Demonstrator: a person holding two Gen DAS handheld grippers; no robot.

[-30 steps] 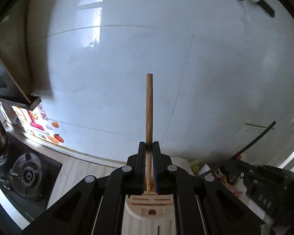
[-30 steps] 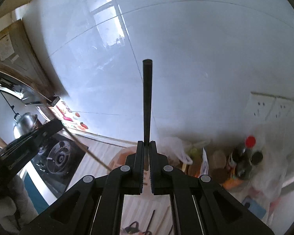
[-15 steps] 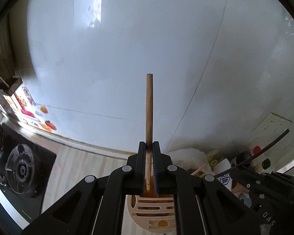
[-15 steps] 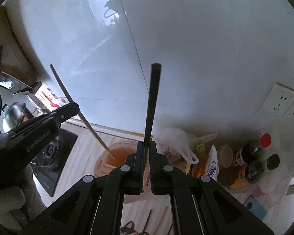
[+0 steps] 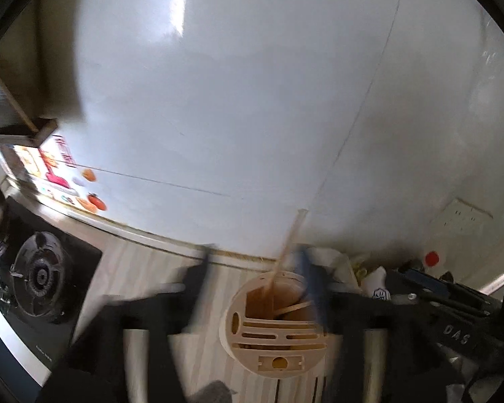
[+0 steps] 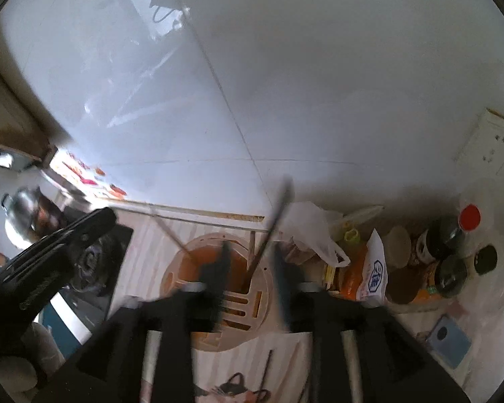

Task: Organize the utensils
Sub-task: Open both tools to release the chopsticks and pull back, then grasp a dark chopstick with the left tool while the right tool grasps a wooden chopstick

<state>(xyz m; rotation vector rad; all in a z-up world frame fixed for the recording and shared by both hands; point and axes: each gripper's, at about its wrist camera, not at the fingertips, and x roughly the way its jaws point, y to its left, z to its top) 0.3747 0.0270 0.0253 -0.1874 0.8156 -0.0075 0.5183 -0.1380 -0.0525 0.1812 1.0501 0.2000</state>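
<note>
Left gripper: jaws are spread wide and nothing is held; both fingers are blurred.
Right gripper: jaws are likewise parted and empty, one finger on each side of the holder's opening.
Wooden chopstick: it is stood in the round utensil holder, lower end inside, top leaning to the far right toward the wall.
Black chopstick: it is seen in the right wrist view with its tip in the same holder, long axis rising to the far right; it lies between the parted right jaws without being touched.
Key relation: both sticks are judged to be delivered, so the next move is likely a straight retreat toward the near side, along the line away from the leaning tops.
Open room: bare counter is seen left of the holder before the stove; the right side is crowded by a plastic bag and bottles.
Remaining items: dark utensils lie on the near counter.
</note>
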